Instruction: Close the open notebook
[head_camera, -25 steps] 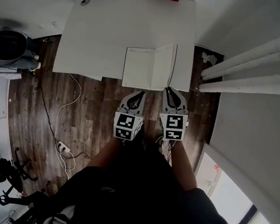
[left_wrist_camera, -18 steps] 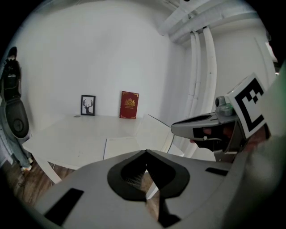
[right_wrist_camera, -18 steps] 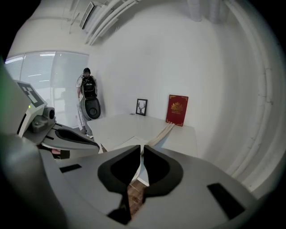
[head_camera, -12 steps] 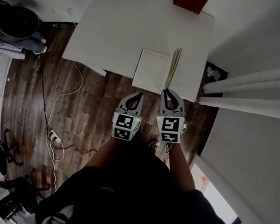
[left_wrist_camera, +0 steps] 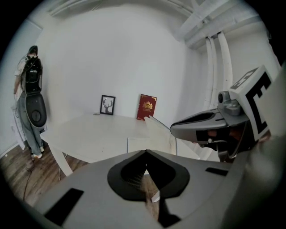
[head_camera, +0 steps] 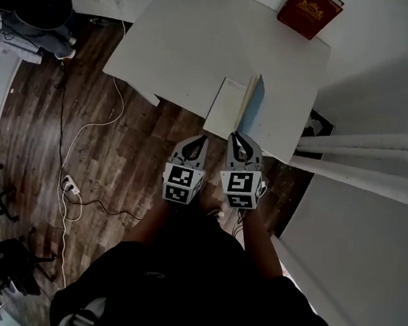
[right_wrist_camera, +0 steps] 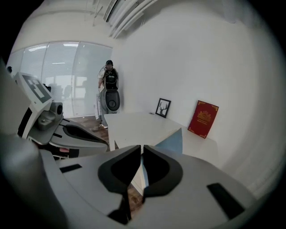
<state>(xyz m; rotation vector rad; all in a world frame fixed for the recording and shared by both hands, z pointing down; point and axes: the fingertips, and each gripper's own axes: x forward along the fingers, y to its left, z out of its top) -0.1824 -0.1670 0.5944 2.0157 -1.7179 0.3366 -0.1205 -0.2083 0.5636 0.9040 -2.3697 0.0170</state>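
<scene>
On the near edge of the white table (head_camera: 196, 47) lies the notebook (head_camera: 229, 108), its right side standing up. Just in front, the right gripper (head_camera: 235, 135) has its tongs almost pressed together, holding nothing. Beside it, the left gripper (head_camera: 203, 138) is pressed together and holds nothing too. A red book (head_camera: 309, 10) stands at the far edge

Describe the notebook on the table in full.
The notebook lies at the near edge of the white table, partly open. Its pale pages lie flat, while its right cover, light blue outside, stands almost upright. The right gripper appears to pinch that cover's near edge.
</scene>
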